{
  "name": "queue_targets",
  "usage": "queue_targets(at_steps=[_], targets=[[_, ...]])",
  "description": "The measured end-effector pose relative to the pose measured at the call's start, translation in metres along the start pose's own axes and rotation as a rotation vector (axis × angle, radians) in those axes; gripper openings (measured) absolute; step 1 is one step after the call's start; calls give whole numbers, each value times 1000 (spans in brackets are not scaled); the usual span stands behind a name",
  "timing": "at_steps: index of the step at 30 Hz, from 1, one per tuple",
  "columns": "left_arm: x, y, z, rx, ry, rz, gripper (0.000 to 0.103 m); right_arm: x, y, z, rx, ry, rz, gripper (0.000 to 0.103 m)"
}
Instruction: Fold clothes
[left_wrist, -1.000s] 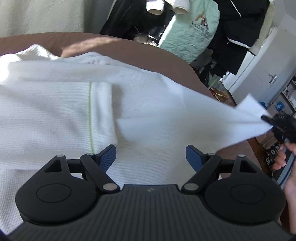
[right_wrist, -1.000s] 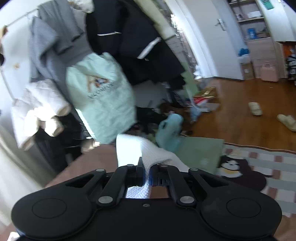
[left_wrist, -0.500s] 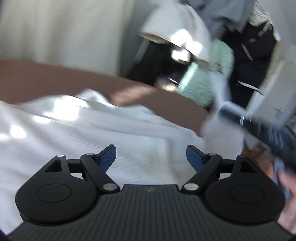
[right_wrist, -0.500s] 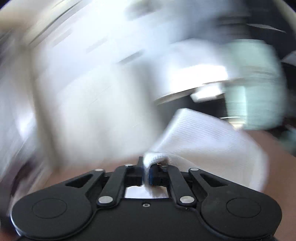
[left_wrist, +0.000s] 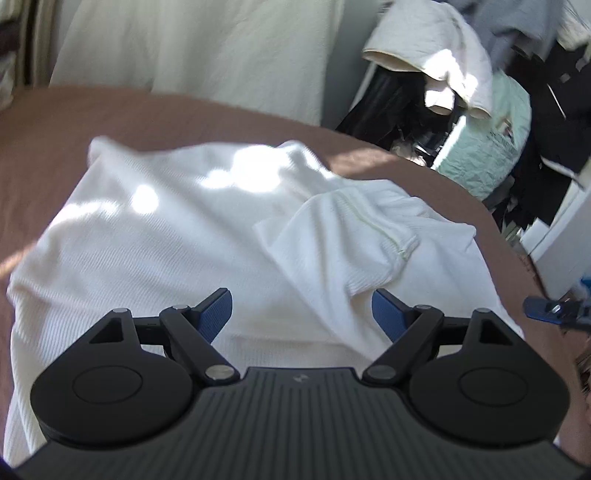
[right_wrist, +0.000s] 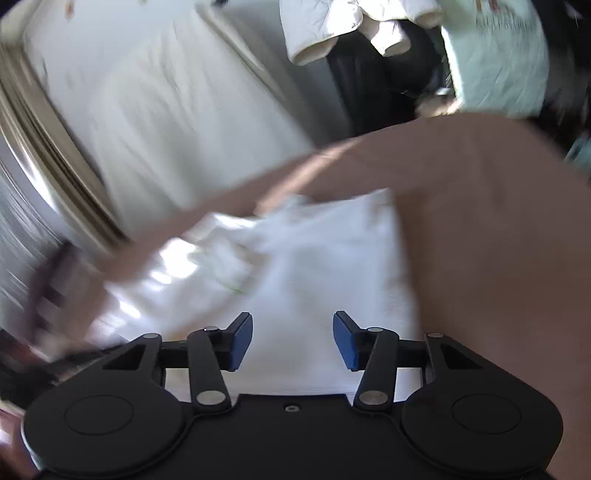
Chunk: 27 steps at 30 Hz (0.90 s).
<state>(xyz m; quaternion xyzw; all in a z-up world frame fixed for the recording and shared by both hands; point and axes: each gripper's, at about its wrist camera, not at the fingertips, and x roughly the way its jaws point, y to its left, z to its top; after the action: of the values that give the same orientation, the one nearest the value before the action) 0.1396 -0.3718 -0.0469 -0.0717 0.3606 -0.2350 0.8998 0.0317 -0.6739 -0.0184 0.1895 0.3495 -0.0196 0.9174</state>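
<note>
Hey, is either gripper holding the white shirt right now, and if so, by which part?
Neither. The left gripper is open above the white shirt; the right gripper is opening, nothing pinched.

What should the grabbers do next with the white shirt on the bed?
Probably smooth the sleeve, then pinch the shirt's near edge for the next fold. The white shirt lies on the brown bed, its sleeve folded in but rumpled. The left gripper is open and empty; the right gripper is opening, nothing between its jaws.
</note>
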Motion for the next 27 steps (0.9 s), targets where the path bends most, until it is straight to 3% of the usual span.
queue_targets(at_steps=[4, 5, 8, 10, 12, 14, 16, 17, 18, 20, 22, 24, 27], targets=[[17, -31, 7, 115, 39, 1, 83, 13, 27, -18, -304, 185, -162, 59], [25, -36, 10, 119, 68, -8, 83, 16, 35, -26, -347, 234, -214, 67], [50, -51, 14, 115, 125, -7, 83, 30, 51, -56, -389, 307, -362, 68], [68, -65, 14, 168, 140, 30, 83, 42, 57, -68, -461, 272, -398, 72], [90, -80, 11, 277, 164, 83, 93, 48, 56, -65, -494, 171, -423, 78], [111, -90, 5, 426, 184, 140, 95, 53, 48, -58, -451, 87, -438, 78], [112, -87, 6, 461, 140, 163, 91, 62, 39, -56, -383, 36, -434, 76], [106, -82, 11, 425, 117, 160, 75, 66, 36, -56, -362, 9, -433, 74], [97, -76, 17, 376, 98, 152, 46, 67, 36, -57, -369, -19, -440, 74], [78, -60, 27, 296, 30, 217, 17, 71, 39, -59, -419, -72, -500, 71], [56, -36, 34, 202, -82, 335, 21, 75, 43, -60, -446, -92, -548, 70], [37, 0, 35, 39, -161, 413, 47, 76, 46, -62, -460, -100, -579, 69], [19, 45, 26, -149, -155, 402, 51, 76, 46, -56, -460, -98, -591, 69]])
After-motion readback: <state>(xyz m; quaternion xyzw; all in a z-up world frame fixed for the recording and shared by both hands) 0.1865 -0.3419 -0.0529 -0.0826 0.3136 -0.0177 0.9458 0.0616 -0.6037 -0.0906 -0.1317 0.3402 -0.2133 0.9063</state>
